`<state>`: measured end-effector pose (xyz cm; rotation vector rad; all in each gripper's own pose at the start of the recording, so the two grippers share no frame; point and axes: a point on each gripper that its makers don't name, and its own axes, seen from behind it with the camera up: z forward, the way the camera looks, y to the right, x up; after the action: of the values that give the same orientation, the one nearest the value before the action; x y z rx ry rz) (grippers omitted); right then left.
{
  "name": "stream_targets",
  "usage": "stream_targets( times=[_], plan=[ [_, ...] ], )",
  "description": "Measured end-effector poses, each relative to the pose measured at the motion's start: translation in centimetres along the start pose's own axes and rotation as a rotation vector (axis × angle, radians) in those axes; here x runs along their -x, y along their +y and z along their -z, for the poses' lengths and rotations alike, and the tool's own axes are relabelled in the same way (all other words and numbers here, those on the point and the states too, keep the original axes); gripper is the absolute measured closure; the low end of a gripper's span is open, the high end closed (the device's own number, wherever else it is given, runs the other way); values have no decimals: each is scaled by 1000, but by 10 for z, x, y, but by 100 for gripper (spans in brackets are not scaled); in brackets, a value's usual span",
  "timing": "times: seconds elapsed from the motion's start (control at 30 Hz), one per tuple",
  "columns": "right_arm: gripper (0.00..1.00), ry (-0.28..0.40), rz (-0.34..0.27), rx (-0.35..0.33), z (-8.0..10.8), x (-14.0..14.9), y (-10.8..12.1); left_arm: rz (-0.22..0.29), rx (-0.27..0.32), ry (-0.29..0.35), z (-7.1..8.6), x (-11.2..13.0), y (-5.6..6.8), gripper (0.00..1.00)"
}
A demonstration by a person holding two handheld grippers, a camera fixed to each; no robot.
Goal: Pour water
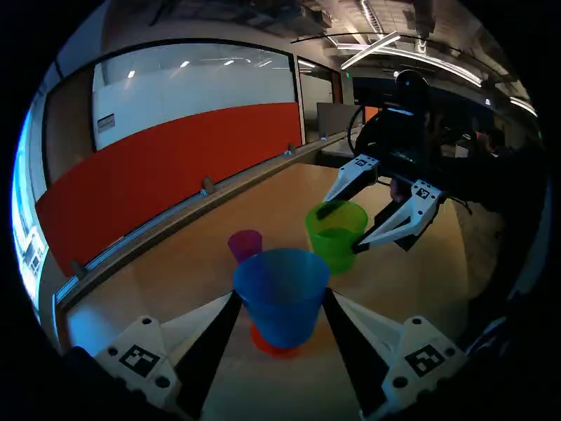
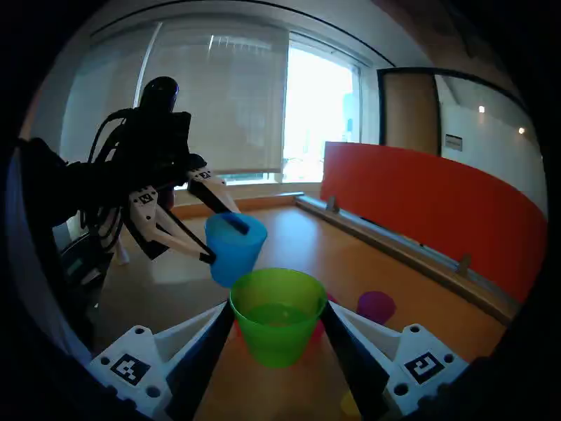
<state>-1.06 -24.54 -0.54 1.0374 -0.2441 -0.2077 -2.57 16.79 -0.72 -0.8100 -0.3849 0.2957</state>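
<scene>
The left gripper (image 1: 282, 296) is clamping a blue plastic cup (image 1: 282, 312) by its sides, fingers parted only to cup width. The right gripper (image 2: 277, 306) is likewise gripping a translucent green plastic cup (image 2: 277, 340), which is carrying the water (image 2: 277, 313). Both cups are hanging upright and near each other above the wooden table (image 1: 294, 189), probably lining up for pouring. The blue cup is hiding most of an orange object (image 1: 273, 349), and whether it is holding anything itself cannot be told.

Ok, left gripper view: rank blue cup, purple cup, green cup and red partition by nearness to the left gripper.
1. Blue cup, between its fingers.
2. Purple cup, ahead left, and green cup, ahead right: too close to call.
3. Red partition, far left.
</scene>
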Motion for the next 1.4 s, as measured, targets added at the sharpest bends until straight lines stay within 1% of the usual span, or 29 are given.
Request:
stream_targets(
  times=[0.4,0.67,0.87,1.07,1.27,1.4],
  plan=[
    [10,-35,-5,-6,1,16,-1,-1,76,-28,-5,19,26,15],
    [10,-47,-11,-7,-1,22,1,8,114,-51,-5,36,40,15],
    [10,-69,-10,-7,-2,33,1,-2,133,-83,-6,52,49,15],
    [10,-93,-14,-9,-5,44,1,-22,157,-119,-10,67,57,15],
    [10,-105,-16,-15,-8,51,-1,-57,169,-161,-14,84,62,15],
    [10,-114,-18,-20,-10,55,-2,-72,179,-182,-18,94,65,15]
  ],
)
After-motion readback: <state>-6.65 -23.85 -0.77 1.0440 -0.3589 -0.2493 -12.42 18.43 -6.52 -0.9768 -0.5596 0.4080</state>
